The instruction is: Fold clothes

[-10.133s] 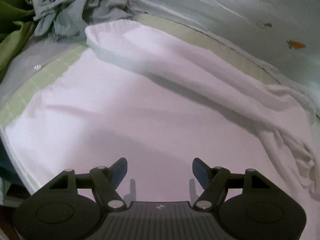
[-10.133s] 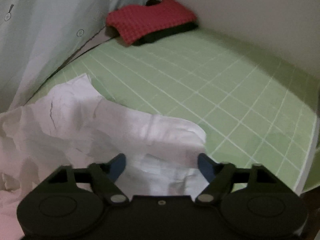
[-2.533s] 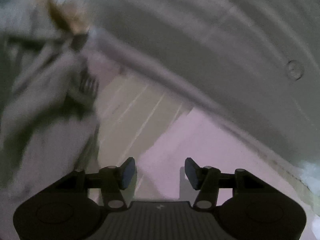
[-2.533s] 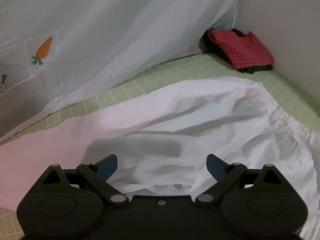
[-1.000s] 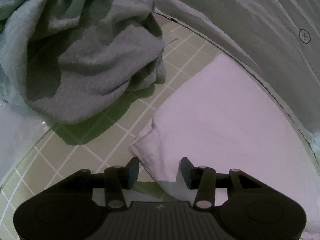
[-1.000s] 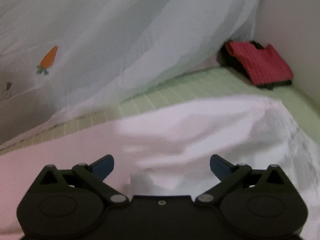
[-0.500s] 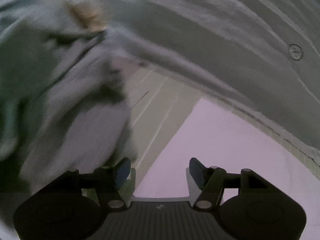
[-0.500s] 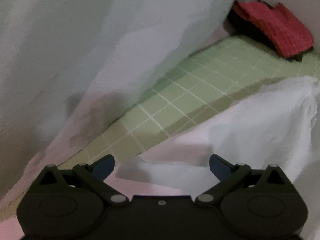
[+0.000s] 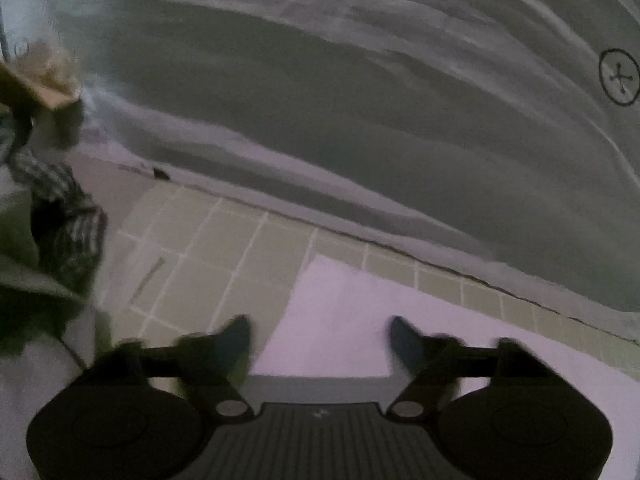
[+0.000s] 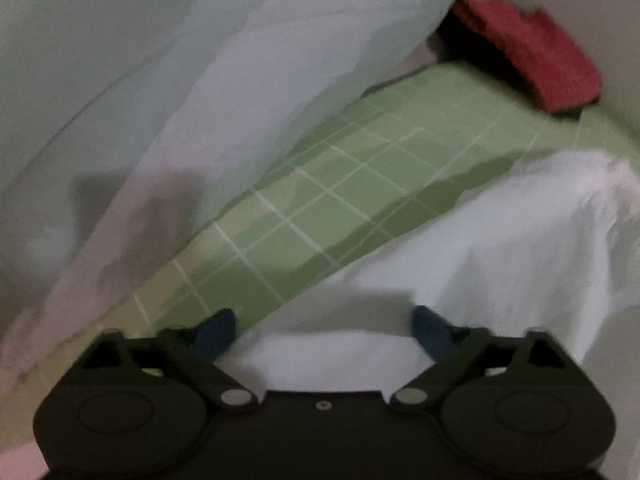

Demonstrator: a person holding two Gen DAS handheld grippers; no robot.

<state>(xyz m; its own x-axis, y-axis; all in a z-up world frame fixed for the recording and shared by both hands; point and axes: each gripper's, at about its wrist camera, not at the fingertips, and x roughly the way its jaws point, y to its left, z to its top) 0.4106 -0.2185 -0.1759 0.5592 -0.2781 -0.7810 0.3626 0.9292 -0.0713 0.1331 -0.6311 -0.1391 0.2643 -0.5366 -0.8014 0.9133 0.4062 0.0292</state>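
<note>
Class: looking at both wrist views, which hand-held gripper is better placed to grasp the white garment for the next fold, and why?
Probably the left hand-held gripper: it is open, with the white garment's flat corner lying between its fingers. The right, also open, faces a rumpled edge.

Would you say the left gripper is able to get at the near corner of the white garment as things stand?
Probably yes. The left gripper is open, and the white garment lies flat on the green checked mat with its corner between the fingers. Nothing covers that corner, though the picture is blurred.

The left gripper and the right gripper both point forward, fingers spread wide, holding nothing.
</note>
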